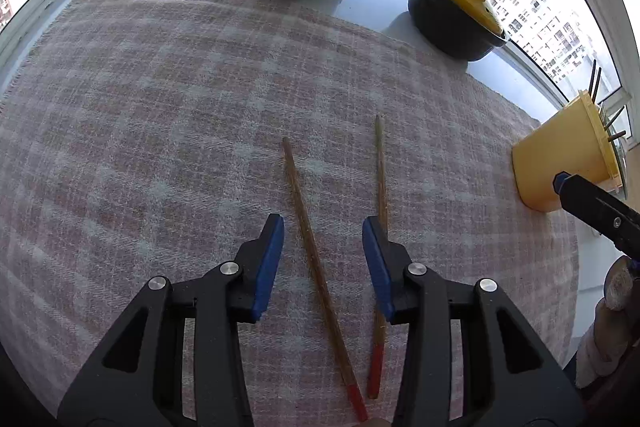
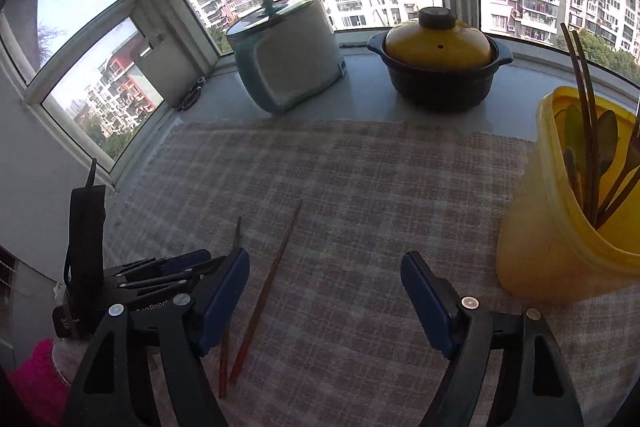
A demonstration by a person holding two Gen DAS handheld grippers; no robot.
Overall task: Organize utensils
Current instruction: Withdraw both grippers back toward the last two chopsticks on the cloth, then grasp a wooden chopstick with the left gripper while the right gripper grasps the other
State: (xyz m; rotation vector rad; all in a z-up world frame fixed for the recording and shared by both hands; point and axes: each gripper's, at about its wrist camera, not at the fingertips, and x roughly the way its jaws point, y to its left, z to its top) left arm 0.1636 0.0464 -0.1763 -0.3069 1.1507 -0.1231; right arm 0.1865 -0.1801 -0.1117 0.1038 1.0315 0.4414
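Left wrist view looks down on a pink-and-grey checked woven cloth spread over the surface, and on it lie two thin wooden chopsticks with red butt ends. The left tongs hang wide and hold nothing. One stick runs up between the blue pads; the other lies just beside the right pad, partly hidden behind it. Both long axes run roughly along the tongs' own line, red ends towards the camera, tips angled away. That matters most: closing squarely on one stick seems to need little turning, and the left tongs are clearly nearer than the right.

To the right of the chopsticks stands a yellow plastic utensil holder, well apart from them, with the tip of the right tongs just in front of it.

Right wrist view shows what the left cannot: the holder's open mouth, already carrying dark utensils. The right tongs gape wide, empty, the chopsticks left of centre.
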